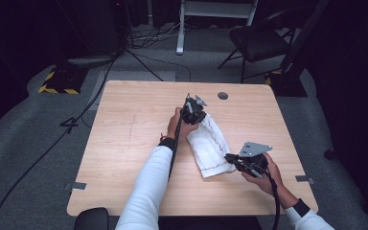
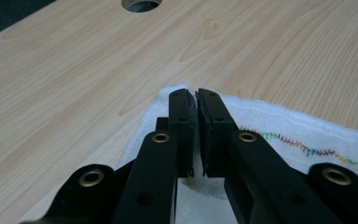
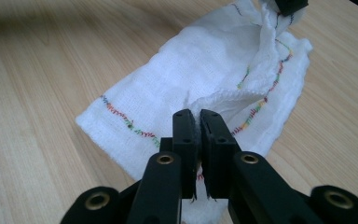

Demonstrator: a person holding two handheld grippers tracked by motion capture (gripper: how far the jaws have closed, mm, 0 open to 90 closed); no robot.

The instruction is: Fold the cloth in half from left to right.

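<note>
A white cloth with multicoloured edge stitching lies partly folded on the right half of the wooden table, its long axis running from the far centre toward the person's right hand.

The left gripper sits at the cloth's far end. In the left gripper view its jaws stand together with a thin edge of fabric pinched between them at the corner. The right gripper is at the near end; in the right gripper view its jaws are likewise closed, clamped on a raised hem of the upper layer. Both ends therefore appear held.

Judgement: the step in hand looks like folding or spreading the cloth between two pinched ends. To do it well, both grips should stay firm, since each bites only a narrow margin of fabric. The hands should travel together and keep light tension so the cloth does not sag or twist. The rumpled ridge along the far side should be drawn flat before laying down. Stitched borders serve as alignment guides. The cable hole lies well apart from the work.
</note>
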